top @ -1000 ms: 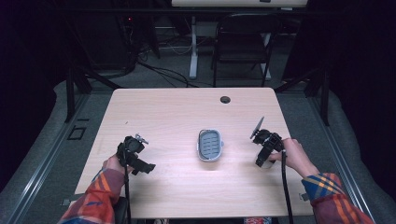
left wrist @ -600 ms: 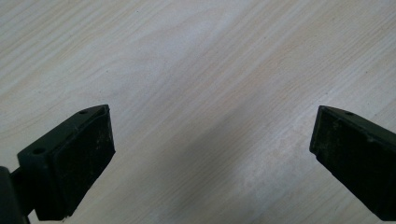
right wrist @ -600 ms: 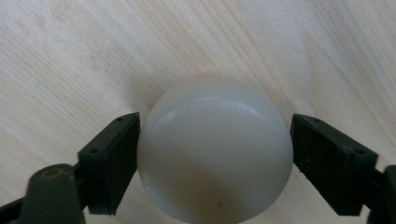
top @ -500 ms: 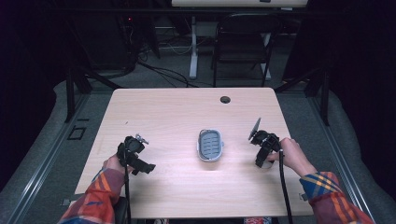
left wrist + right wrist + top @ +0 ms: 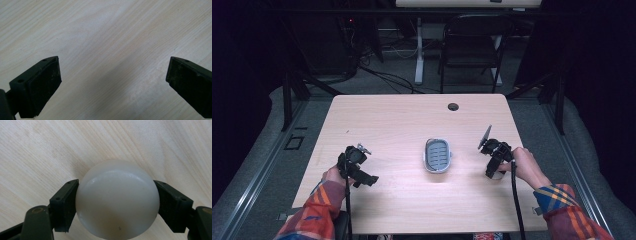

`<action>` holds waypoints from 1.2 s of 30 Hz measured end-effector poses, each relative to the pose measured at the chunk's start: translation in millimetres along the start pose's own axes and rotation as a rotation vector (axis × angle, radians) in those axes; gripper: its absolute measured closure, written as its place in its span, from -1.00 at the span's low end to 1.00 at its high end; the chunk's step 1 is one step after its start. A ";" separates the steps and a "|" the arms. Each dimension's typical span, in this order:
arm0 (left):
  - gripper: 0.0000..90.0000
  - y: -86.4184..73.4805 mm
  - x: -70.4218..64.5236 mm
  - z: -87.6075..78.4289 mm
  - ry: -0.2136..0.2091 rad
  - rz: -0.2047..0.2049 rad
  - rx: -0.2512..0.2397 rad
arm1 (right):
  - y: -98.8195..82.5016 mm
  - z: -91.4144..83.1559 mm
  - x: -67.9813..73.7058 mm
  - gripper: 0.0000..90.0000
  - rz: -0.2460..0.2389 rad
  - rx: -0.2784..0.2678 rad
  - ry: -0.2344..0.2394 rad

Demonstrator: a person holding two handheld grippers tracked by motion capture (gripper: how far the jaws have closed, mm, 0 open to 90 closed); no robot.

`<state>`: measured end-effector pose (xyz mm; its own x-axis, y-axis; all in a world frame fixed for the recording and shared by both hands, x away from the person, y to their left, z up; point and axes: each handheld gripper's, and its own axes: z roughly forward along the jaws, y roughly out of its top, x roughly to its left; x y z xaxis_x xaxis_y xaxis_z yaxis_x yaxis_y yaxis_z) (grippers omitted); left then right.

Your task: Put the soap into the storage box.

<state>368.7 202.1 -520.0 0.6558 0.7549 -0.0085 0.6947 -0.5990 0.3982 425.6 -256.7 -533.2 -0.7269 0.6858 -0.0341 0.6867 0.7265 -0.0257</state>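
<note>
My right gripper (image 5: 117, 203) is shut on a smooth white rounded object (image 5: 117, 195), with one pad pressed to each side of it just above the wood. Its jaws have just been closing on that object. In the high view the right gripper (image 5: 493, 172) sits near the table's right edge and points down. My left gripper (image 5: 112, 82) stands open over bare wood with nothing between its pads. From above, the left gripper (image 5: 369, 178) is at the front left of the table. A grey oval slatted dish (image 5: 437, 155) lies between the two grippers, apart from both.
The light wooden table (image 5: 412, 115) has a dark cable hole (image 5: 453, 106) near its far edge. A black chair (image 5: 472, 45) and desk legs stand on the floor beyond it. Cables trail from both grippers toward the front edge.
Both hands keep their places. The right gripper's jaws look drawn in closer than a second ago.
</note>
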 end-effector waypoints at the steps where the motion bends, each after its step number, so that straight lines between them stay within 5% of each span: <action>1: -1.00 0.0 0.1 0.0 0.001 0.000 0.000 | -0.1 -1.1 0.3 -0.46 -0.001 -0.002 0.001; 36: -1.00 0.7 -1.9 -0.1 0.005 0.013 -0.008 | 16.0 -31.5 11.8 -0.46 -0.055 -0.030 -0.043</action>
<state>367.9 200.3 -519.6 0.6634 0.7483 0.0017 0.6834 -0.6068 0.4059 427.8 -235.6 -502.5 -0.7625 0.6425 -0.0763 0.6443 0.7648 0.0011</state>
